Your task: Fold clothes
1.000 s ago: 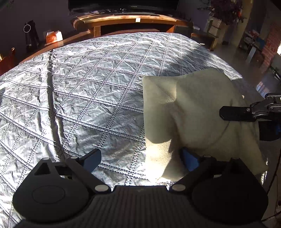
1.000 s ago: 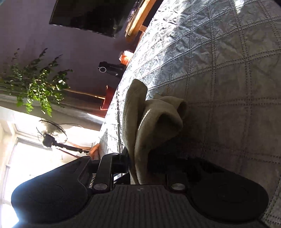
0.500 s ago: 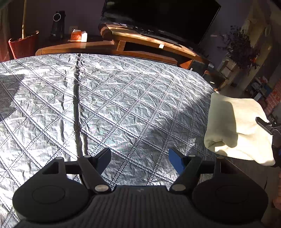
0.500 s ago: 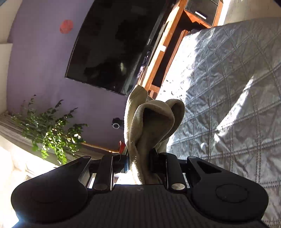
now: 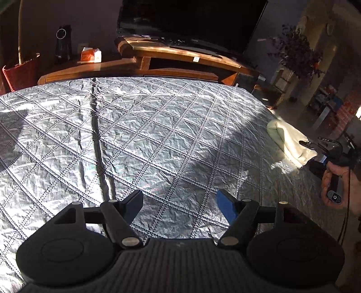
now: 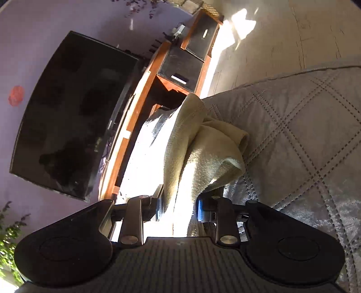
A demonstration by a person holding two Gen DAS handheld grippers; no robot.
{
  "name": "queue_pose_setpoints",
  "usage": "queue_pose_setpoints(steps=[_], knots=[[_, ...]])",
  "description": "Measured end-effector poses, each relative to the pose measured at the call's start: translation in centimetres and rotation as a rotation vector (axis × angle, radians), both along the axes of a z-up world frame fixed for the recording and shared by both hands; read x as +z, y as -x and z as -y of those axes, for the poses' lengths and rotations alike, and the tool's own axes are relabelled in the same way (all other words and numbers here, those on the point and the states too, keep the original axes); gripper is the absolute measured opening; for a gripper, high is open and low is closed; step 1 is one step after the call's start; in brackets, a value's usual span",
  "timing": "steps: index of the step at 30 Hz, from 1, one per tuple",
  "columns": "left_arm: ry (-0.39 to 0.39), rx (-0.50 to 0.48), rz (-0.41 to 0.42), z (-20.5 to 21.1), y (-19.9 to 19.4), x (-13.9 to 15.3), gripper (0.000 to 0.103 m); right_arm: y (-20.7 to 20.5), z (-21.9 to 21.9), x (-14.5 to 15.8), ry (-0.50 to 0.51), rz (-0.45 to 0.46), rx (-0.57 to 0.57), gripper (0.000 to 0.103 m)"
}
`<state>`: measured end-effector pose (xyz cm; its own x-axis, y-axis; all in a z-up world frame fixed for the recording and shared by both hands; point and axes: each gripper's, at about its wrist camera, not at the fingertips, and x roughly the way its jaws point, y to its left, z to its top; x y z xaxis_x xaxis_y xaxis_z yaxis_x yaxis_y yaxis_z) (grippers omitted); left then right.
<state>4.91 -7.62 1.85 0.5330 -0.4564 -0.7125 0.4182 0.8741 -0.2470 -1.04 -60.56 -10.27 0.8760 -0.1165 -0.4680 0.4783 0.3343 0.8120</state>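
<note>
A cream folded cloth [image 5: 288, 139] lies at the right edge of the silver quilted bed [image 5: 146, 139]. My right gripper [image 5: 315, 147] grips its near end there. In the right wrist view the cloth [image 6: 203, 153] runs between the fingers, and the gripper [image 6: 179, 207] is shut on it, rolled on its side. My left gripper [image 5: 179, 202] is open and empty above the near middle of the quilt, well left of the cloth.
A wooden TV stand [image 5: 180, 63] with a dark TV [image 5: 191, 20] stands beyond the bed. A red pot [image 5: 20, 72], a black device [image 5: 63, 42] and an orange box [image 5: 90, 55] sit at the back left. Floor and shelving [image 5: 327, 106] lie to the right.
My right gripper carried the cloth from the bed's middle to its right edge and rolled over. My left gripper, open throughout, drew back and left, away from the cloth.
</note>
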Motion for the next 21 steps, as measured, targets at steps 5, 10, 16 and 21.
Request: queue_pose_setpoints(steps=[5, 10, 16, 21], knots=[[0.003, -0.003, -0.004, -0.1, 0.1, 0.0, 0.069, 1.7, -0.8, 2.7, 0.208, -0.147, -0.003, 0.051], [-0.014, -0.010, -0.009, -0.1, 0.4, -0.2, 0.070, 0.7, -4.7, 6.7, 0.610, -0.267, 0.106, 0.052], [-0.023, 0.001, -0.015, -0.8, 0.5, -0.3, 0.070, -1.9, -8.5, 8.1, 0.942, -0.350, 0.173, 0.051], [-0.033, 0.019, -0.035, -2.0, 0.5, -0.4, 0.073, -1.4, -8.0, 6.0, 0.802, -0.469, 0.197, 0.069]])
